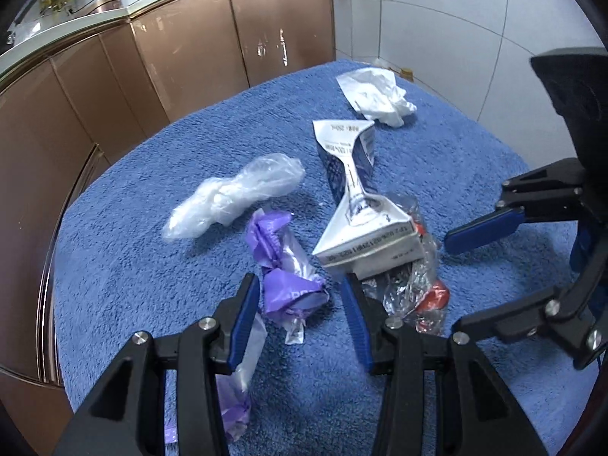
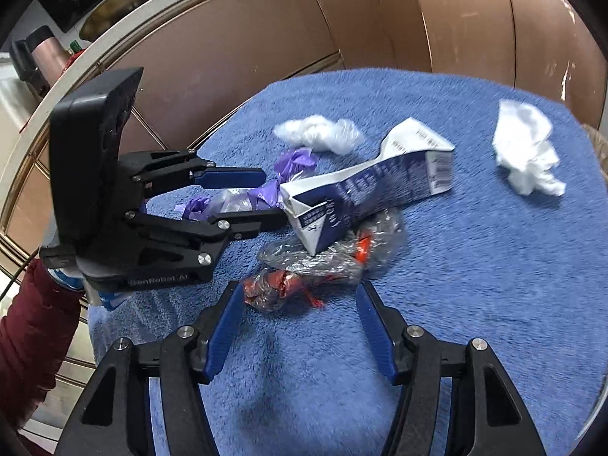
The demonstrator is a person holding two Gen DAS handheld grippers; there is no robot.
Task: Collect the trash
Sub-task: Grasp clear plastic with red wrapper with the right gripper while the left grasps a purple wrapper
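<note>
Both claws apart, nothing gripped: left gripper (image 1: 300,319) straddling the purple wrapper (image 1: 283,266) near the towel (image 1: 133,266) edge, right gripper (image 2: 298,309) just short of the red wrapper (image 2: 288,285) under the carton (image 2: 364,190). Best lowered until pads flank each wrapper's bulk, then closed slowly. Worth keeping clear of the carton, to avoid dragging it.

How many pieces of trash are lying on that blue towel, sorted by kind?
Crushed milk carton: 1
Clear plastic bag: 1
Purple wrapper: 1
Clear wrapper with red print: 1
Crumpled white paper: 1
Total: 5
</note>
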